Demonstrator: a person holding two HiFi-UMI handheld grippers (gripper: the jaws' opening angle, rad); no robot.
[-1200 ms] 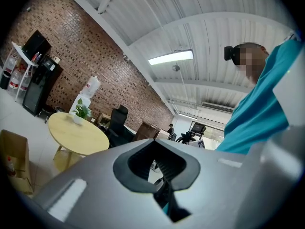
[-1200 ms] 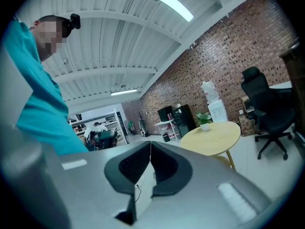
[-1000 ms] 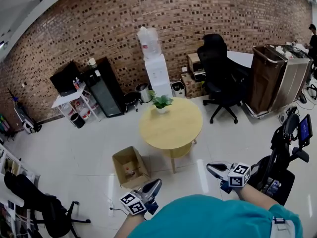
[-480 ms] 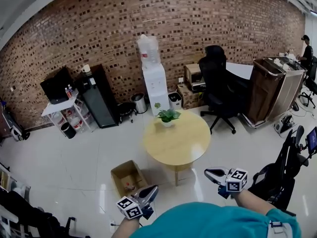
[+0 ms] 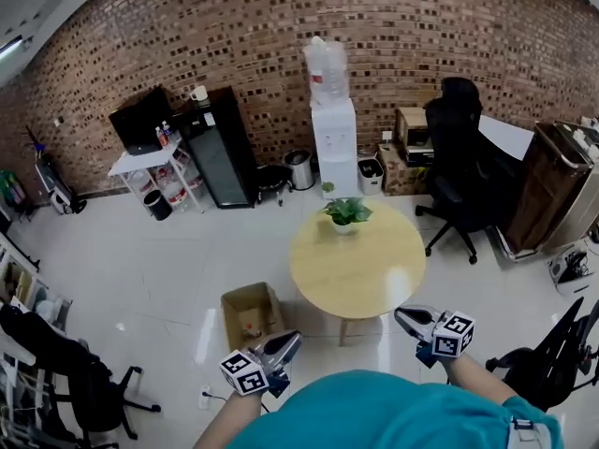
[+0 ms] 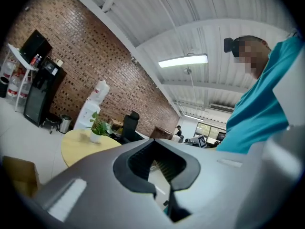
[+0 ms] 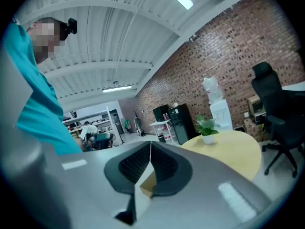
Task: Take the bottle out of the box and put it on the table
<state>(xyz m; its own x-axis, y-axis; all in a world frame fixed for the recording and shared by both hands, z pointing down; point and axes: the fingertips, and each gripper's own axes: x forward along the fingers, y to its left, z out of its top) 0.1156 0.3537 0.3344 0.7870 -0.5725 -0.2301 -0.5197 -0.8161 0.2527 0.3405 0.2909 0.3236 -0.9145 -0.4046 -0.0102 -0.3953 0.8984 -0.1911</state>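
An open cardboard box (image 5: 250, 314) stands on the floor just left of the round yellow table (image 5: 370, 269). Something small and reddish lies inside it; I cannot make out a bottle. My left gripper (image 5: 284, 344) is shut and empty, held low in front of my body, near the box's right corner. My right gripper (image 5: 405, 317) is shut and empty too, by the table's near edge. In the left gripper view the jaws (image 6: 155, 140) meet, with the box (image 6: 16, 174) at lower left. Through the closed right gripper (image 7: 150, 142) a box corner (image 7: 147, 183) shows.
A potted plant (image 5: 345, 213) stands on the table's far side. Along the brick wall are a water dispenser (image 5: 334, 137), a black fridge (image 5: 221, 160) and a white shelf (image 5: 148, 169). A black office chair (image 5: 464, 171) is at the right, another chair (image 5: 80, 382) at lower left.
The whole view has swung: table and box now sit further right and a little nearer. Both grippers stay shut in front of my body, carried along with me.
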